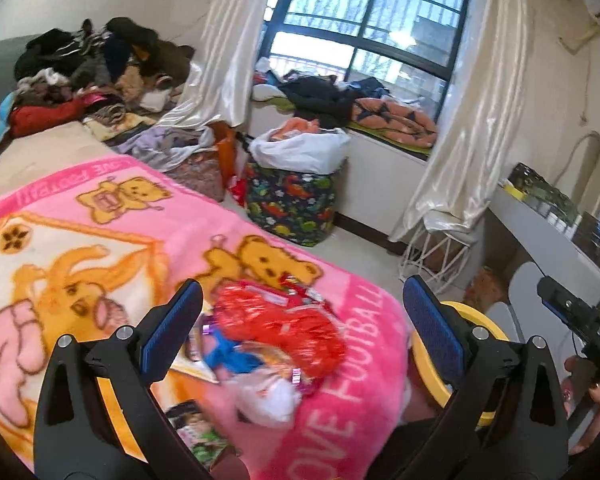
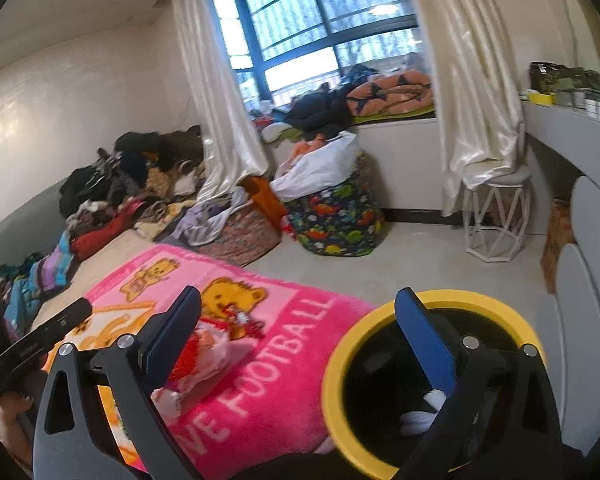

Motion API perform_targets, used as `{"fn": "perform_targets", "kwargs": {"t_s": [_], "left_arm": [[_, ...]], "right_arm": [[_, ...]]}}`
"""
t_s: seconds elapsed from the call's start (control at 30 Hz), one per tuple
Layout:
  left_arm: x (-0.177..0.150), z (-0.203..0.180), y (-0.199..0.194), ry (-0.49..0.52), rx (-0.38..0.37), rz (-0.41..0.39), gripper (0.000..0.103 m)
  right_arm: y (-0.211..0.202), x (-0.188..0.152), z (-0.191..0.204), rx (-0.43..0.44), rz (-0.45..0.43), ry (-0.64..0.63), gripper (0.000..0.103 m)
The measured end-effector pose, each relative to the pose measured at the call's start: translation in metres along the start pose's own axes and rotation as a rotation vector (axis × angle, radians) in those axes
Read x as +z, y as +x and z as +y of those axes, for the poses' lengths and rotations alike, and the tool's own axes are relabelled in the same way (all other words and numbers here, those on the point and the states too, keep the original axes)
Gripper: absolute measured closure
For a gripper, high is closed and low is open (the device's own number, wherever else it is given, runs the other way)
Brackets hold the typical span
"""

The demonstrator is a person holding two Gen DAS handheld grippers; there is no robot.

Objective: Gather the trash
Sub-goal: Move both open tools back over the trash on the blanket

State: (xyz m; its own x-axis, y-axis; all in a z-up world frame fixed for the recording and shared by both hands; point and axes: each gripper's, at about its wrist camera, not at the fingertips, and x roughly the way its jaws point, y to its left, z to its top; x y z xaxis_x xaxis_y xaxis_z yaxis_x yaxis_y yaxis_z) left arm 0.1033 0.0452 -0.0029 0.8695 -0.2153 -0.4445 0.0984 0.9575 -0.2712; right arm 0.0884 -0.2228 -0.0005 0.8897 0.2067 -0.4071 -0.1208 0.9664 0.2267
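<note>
Left gripper point(image 1: 300, 320) spread wide above trash pile point(image 1: 276, 332) on pink blanket point(image 1: 352, 384), gripping nothing. Right gripper point(image 2: 300, 328) likewise spread, empty, between blanket corner and yellow-rimmed bin point(image 2: 340, 344) just beside blanket; white scraps point(image 2: 420, 416) inside bin.

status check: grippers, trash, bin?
Left gripper open, empty, over the trash pile on the pink blanket. Right gripper open, empty. Yellow-rimmed bin beside the bed. Nothing blocking.
</note>
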Motion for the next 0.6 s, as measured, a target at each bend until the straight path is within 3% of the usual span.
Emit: {"fn": "perform_targets", "kwargs": {"t_s": [0.3,0.6], "left_arm": [[-0.01,0.049,-0.008,-0.049,0.072,0.028,0.011],[-0.036,0.059,-0.004,-0.022,0.044,0.11,0.011]], "right_arm": [[0.032,-0.018,0.056,0.118,0.1,-0.058,0.008],[0.065,-0.028,0.083,0.187,0.194,-0.075,0.011]]}}
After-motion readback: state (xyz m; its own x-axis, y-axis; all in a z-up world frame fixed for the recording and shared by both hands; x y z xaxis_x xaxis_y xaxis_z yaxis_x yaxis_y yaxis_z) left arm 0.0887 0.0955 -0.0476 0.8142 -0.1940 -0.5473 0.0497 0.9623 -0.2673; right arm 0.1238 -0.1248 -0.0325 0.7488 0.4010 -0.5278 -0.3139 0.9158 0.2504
